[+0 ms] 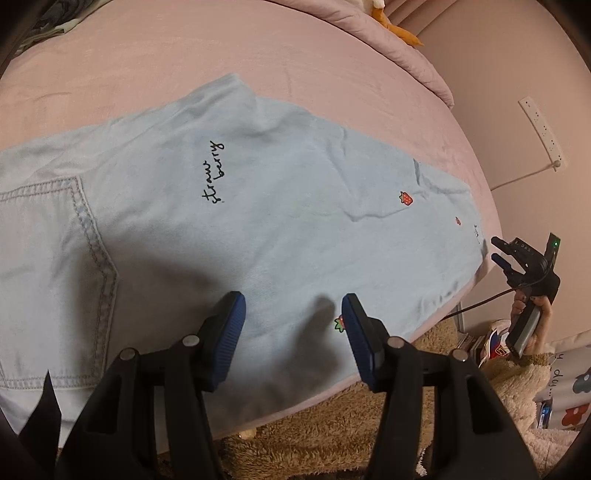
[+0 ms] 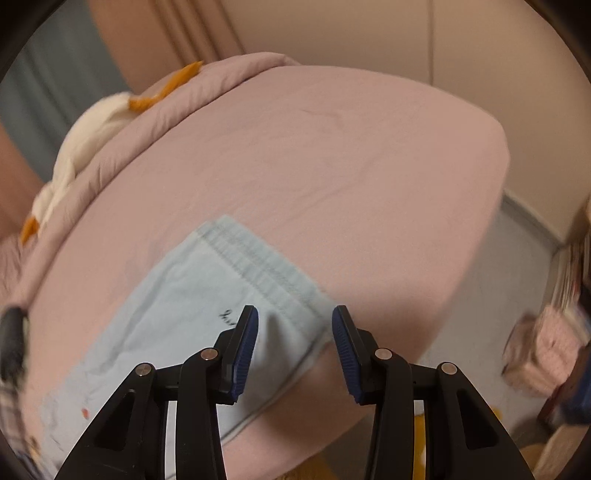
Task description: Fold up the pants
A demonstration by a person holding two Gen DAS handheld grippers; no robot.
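Spread tongs (image 1: 291, 332) over pants (image 1: 258, 177)

Premises: a bedroom in a private home. A bed (image 2: 332, 166) with a fitted pink sheet fills most of both views; a matching pink duvet (image 2: 177, 99) is bunched along its far edge, with a white and orange plush toy (image 2: 92, 129) lying against it. A shaggy tan rug (image 1: 332, 424) covers the floor below the bed's near edge. A white power strip (image 1: 541, 133) is fixed to the pink wall. A flower-print cushion (image 1: 569, 387) sits at floor level. Curtains (image 2: 192, 33) hang behind the bed.
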